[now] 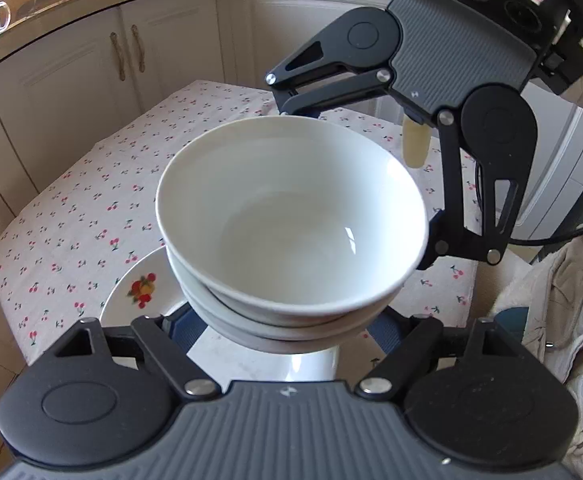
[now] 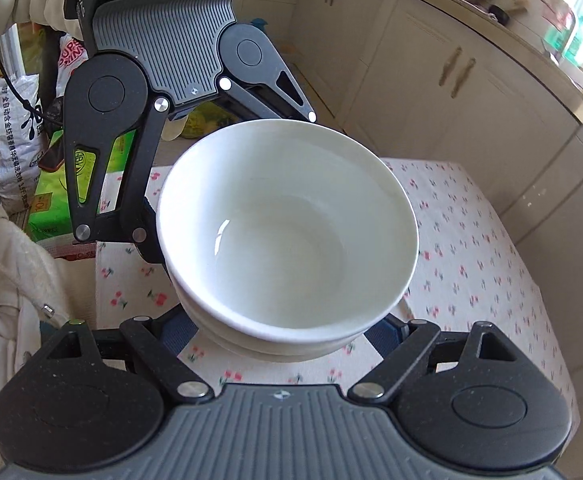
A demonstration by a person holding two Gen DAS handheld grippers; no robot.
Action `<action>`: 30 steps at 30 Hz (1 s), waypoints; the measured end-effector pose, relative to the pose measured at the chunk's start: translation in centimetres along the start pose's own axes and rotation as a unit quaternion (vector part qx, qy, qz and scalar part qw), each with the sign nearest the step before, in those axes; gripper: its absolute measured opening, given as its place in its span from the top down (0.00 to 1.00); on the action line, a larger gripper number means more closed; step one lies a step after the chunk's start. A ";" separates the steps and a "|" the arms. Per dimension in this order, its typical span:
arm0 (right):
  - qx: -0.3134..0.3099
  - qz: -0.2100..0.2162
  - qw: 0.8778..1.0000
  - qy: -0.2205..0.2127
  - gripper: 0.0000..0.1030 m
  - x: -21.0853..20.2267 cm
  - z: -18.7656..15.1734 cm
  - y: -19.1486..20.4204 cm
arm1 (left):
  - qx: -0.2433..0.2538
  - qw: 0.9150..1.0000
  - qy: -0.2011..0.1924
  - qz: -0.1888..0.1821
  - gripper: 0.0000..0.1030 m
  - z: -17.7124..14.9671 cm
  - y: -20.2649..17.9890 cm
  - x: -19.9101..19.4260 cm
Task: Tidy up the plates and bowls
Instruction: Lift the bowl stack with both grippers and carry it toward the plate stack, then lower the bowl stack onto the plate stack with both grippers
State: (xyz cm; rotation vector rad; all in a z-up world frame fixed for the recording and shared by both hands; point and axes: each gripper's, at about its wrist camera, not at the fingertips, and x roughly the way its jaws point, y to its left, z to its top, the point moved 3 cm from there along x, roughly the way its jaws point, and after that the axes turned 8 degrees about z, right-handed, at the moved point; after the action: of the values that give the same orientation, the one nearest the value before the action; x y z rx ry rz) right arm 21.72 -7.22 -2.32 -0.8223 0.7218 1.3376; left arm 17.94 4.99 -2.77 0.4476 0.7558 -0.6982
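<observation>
Two wrist views, steeply down, close, facing each other across the same bowls [image 1: 291,224] [image 2: 287,232] over the table [image 1: 71,208] [image 2: 471,264].

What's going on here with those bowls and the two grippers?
A person is carrying a stack of white bowls with two handheld grippers, one on each side. The left gripper grips the stack from one side and the right gripper from the opposite side. The stack is lifted above the cherry-print tablecloth. A plate with a fruit design lies on the cloth just below the bowls. The top bowl is empty.
</observation>
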 end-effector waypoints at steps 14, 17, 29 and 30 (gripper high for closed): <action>-0.009 0.021 0.999 0.030 0.12 6.1 2.9 -2.5 | -0.041 0.999 0.014 0.009 0.18 -2.6 3.6 2.0; -0.007 0.023 0.999 0.034 0.12 6.5 3.1 -2.9 | -0.047 0.999 0.014 0.004 0.18 -2.6 4.0 2.3; 0.006 0.030 0.999 0.045 0.12 7.4 2.8 -3.8 | -0.066 0.998 0.014 -0.011 0.19 -3.4 4.7 2.8; 0.007 0.031 0.998 0.045 0.12 7.4 2.7 -3.7 | -0.066 0.998 0.014 -0.011 0.19 -3.3 4.8 2.7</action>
State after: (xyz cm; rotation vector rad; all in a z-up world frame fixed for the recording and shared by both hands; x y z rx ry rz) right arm 26.17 -1.15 -6.66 -0.8600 0.8315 1.3561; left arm 21.20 9.16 -6.38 0.3291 0.8302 -0.6591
